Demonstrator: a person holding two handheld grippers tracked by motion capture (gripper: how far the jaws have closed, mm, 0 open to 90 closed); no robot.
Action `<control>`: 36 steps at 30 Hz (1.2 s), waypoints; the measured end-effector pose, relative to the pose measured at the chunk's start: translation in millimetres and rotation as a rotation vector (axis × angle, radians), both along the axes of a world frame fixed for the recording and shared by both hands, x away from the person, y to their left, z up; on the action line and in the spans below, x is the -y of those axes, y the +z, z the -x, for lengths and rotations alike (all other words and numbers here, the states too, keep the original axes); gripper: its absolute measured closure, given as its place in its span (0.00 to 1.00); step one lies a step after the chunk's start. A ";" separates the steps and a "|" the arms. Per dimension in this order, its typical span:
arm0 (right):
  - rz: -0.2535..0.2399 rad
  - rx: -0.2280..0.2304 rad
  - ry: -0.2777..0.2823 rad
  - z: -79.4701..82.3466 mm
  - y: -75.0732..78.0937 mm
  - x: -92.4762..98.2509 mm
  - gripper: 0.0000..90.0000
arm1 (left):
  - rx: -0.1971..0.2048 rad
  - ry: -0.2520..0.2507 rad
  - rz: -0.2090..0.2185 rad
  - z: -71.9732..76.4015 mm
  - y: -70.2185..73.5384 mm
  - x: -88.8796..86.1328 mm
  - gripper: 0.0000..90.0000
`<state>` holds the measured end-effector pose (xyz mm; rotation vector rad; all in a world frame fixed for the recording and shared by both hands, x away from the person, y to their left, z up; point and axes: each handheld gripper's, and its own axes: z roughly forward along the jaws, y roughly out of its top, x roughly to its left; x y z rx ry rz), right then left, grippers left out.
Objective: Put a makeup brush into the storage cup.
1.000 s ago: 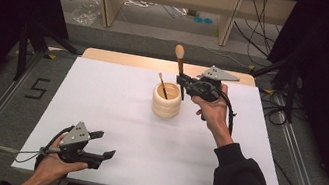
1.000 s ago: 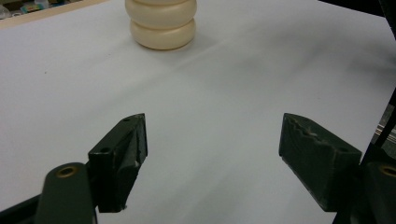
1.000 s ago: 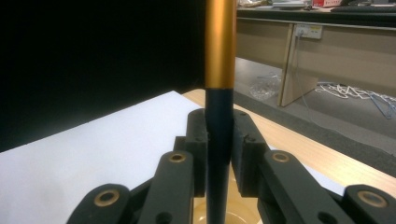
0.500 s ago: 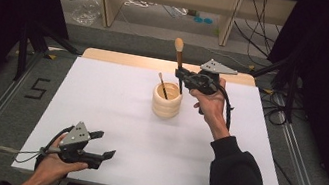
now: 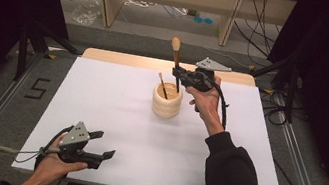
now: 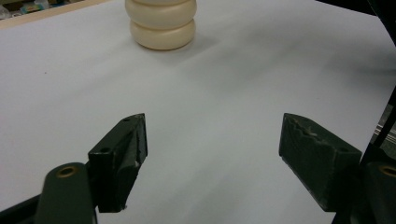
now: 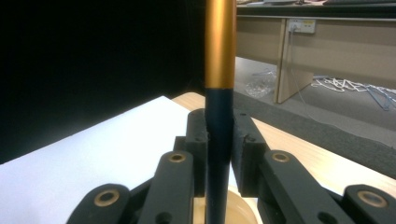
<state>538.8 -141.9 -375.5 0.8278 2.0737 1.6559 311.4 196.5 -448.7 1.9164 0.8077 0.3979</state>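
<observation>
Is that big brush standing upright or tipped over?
Upright: the right claw pinches the brush by its dark handle, bristles up, lower end in the cream cup.

The white table (image 5: 114, 109) is brightly and evenly lit from above, while the surroundings fall to black. Shadows are soft. The brush (image 7: 219, 70) close to the right gripper's camera looks slightly blurred.

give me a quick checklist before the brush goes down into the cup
1. Right gripper shut on the makeup brush: ok.
2. Brush upright, bristles on top: ok.
3. Brush handle lined up over the cream ribbed cup: ok, its lower end sits at the cup mouth.
4. Room in the cup beside the small brush already inside: cannot tell.
5. Left gripper open and holding nothing, well away from the cup: ok.
6. White table bare around the cup: ok.
</observation>
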 end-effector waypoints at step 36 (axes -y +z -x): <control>0.022 -0.048 -0.028 -10.4 -32.5 -14.3 0.88 | -0.020 0.016 0.009 3.0 0.7 0.1 0.26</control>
